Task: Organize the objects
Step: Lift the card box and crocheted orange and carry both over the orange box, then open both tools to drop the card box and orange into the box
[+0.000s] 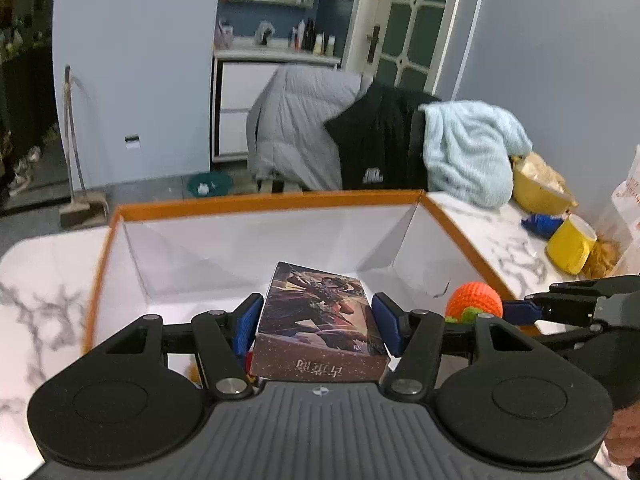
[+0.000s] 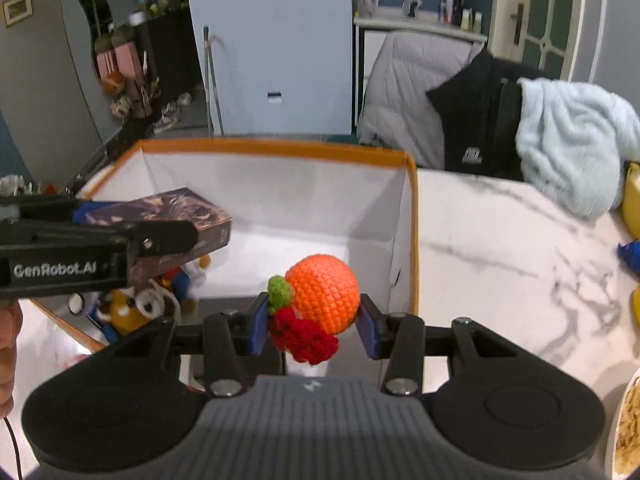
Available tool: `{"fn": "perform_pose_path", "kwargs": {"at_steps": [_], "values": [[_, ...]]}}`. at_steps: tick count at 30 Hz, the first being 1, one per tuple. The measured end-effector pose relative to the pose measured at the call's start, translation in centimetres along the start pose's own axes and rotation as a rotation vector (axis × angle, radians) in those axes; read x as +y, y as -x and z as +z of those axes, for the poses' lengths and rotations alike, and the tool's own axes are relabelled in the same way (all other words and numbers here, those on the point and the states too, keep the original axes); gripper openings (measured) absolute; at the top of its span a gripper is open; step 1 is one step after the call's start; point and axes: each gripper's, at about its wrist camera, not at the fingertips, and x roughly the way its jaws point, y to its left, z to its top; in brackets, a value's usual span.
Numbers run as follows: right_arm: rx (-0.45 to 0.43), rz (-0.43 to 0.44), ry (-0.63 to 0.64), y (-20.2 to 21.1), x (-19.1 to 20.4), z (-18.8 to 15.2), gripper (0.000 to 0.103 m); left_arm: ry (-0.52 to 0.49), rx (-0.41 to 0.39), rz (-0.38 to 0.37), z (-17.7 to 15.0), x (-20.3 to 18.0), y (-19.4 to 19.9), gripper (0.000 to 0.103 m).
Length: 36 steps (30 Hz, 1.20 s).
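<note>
Orange-rimmed white box [image 2: 412, 216] x1 on marble table [image 2: 500, 248], left hand-held gripper [image 1: 316, 322] pinching one card box [image 1: 320, 320] above it, right hand-held gripper [image 2: 314, 320] pinching one crochet orange-and-red toy [image 2: 320, 300] over the box's right side, plush toys [image 2: 132, 308] in the box partly hidden, count unclear.

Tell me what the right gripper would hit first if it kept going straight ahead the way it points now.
Probably the box's far white wall. The right gripper, shut on the crochet toy, points across the open box, with nothing else visibly ahead. Depth is hard to judge.
</note>
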Motion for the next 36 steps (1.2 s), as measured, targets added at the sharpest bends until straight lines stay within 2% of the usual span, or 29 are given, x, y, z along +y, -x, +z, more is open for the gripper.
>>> {"fn": "perform_pose_path", "kwargs": {"at_steps": [7,11,14,29,36], "values": [[0.032,0.013,0.057,-1.8,0.9,0.3,0.048,0.031,0.078,-0.008,-0.6,0.1,-2.5,0.070],[0.052,-0.026,0.165,-2.8,2.3,0.5,0.048,0.018,0.089,0.009,-0.4,-0.1,-3.0,0.069],[0.060,-0.042,0.191,-3.2,2.2,0.6,0.050,0.015,0.108,0.023,-0.4,-0.1,-3.2,0.069],[0.046,-0.030,0.168,-2.7,1.7,0.5,0.053,0.030,0.097,0.047,-0.2,-0.1,-2.7,0.070],[0.013,0.006,0.105,0.1,0.4,0.5,0.053,-0.004,0.060,0.059,0.6,-0.3,0.3,0.071]]}}
